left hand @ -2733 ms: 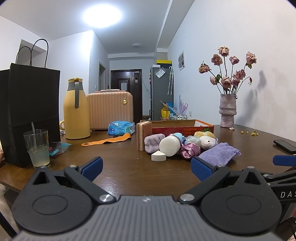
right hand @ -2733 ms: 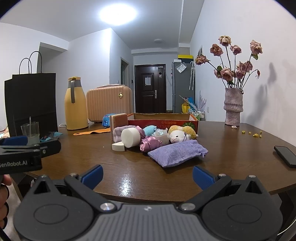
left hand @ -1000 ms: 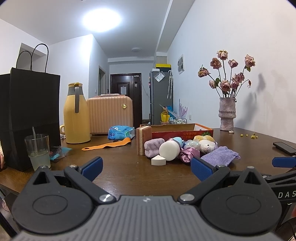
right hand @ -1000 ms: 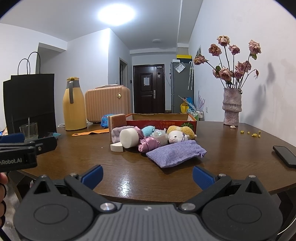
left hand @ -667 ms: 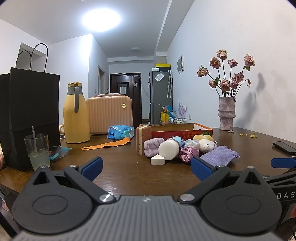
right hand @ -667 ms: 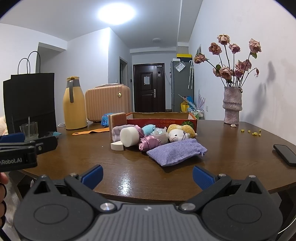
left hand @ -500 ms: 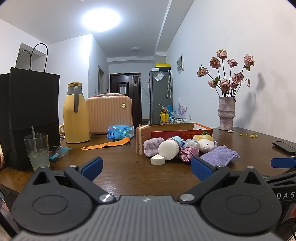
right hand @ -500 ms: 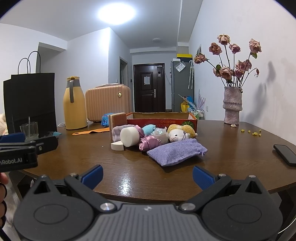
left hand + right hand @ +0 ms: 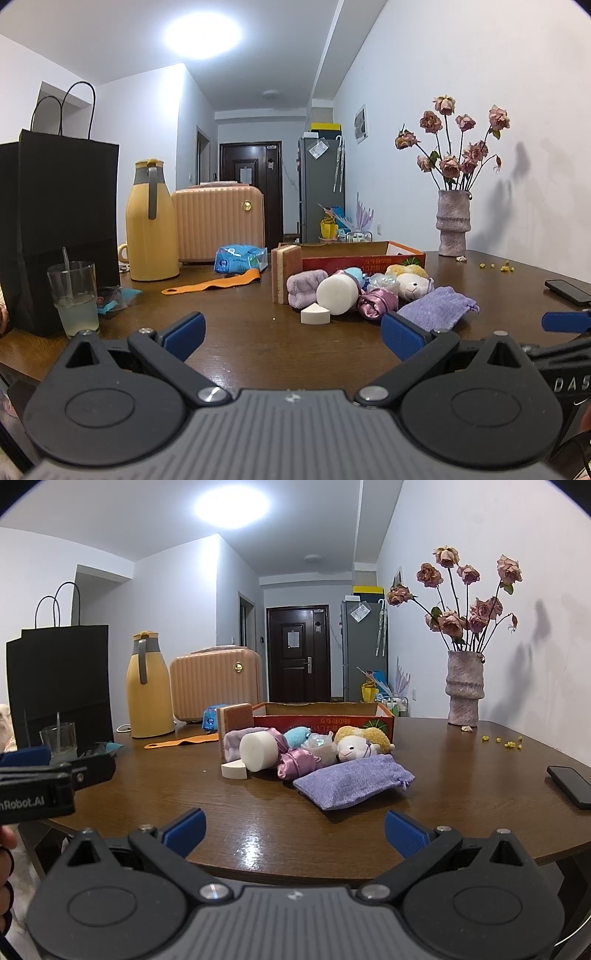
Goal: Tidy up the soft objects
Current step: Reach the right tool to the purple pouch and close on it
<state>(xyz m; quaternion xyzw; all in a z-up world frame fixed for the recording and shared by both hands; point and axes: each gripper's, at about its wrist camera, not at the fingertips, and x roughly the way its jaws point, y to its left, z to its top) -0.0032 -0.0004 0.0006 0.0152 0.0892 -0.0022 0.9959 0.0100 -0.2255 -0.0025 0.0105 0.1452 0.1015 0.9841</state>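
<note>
A heap of soft things lies mid-table in front of an open orange cardboard box [image 9: 325,720]: a purple drawstring pouch [image 9: 354,781], a white foam cylinder [image 9: 258,752], a white sponge wedge [image 9: 233,770], a pink satin bag [image 9: 295,764], a lilac towel roll [image 9: 304,288], a plush sheep [image 9: 356,746], a blue plush [image 9: 297,735] and an upright scouring sponge [image 9: 236,720]. My left gripper [image 9: 293,334] and right gripper [image 9: 293,830] are both open and empty, held near the table's front edge, well short of the heap.
At the left stand a black paper bag [image 9: 55,221], a glass with a straw [image 9: 74,295], a yellow thermos [image 9: 149,225] and a peach case [image 9: 218,221]. An orange strap [image 9: 214,284], a blue packet [image 9: 240,258], a vase of dried roses [image 9: 465,686] and a phone [image 9: 570,784] are also on the table.
Both views have shifted only slightly, sinking a little relative to the table. Neither gripper has opened or shut, and nothing on the table has moved.
</note>
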